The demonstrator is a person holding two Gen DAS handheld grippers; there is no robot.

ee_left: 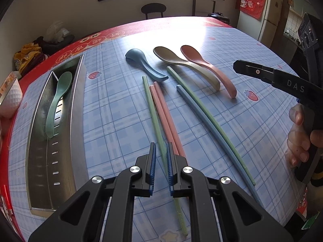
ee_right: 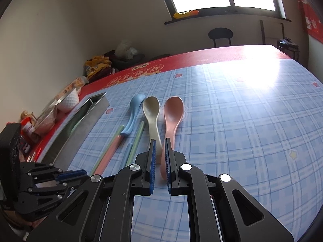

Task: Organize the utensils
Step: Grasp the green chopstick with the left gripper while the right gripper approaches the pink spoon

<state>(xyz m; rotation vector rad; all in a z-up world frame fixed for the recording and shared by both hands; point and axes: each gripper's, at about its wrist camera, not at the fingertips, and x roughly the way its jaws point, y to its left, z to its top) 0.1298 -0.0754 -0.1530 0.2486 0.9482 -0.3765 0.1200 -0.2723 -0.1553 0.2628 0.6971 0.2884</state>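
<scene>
My left gripper (ee_left: 161,146) is down at the table, shut on the near part of a green chopstick (ee_left: 151,104) that lies flat. A pink chopstick pair (ee_left: 161,109) lies just right of it and runs under the right finger. Further right lie a blue chopstick (ee_left: 184,95) and a second green chopstick (ee_left: 175,77). Beyond them are a blue spoon (ee_left: 141,62), a beige spoon (ee_left: 181,62) and a pink spoon (ee_left: 212,70). A green spoon (ee_left: 58,102) lies in the steel tray (ee_left: 38,141). My right gripper (ee_right: 160,140) hovers shut and empty over the beige and pink spoon handles.
A white bowl (ee_left: 10,98) and snack bags (ee_left: 28,56) crowd the table's left edge beside the tray. A person's hand (ee_left: 298,139) holds the right gripper's handle at the right. A black chair (ee_left: 153,10) stands behind the far table edge.
</scene>
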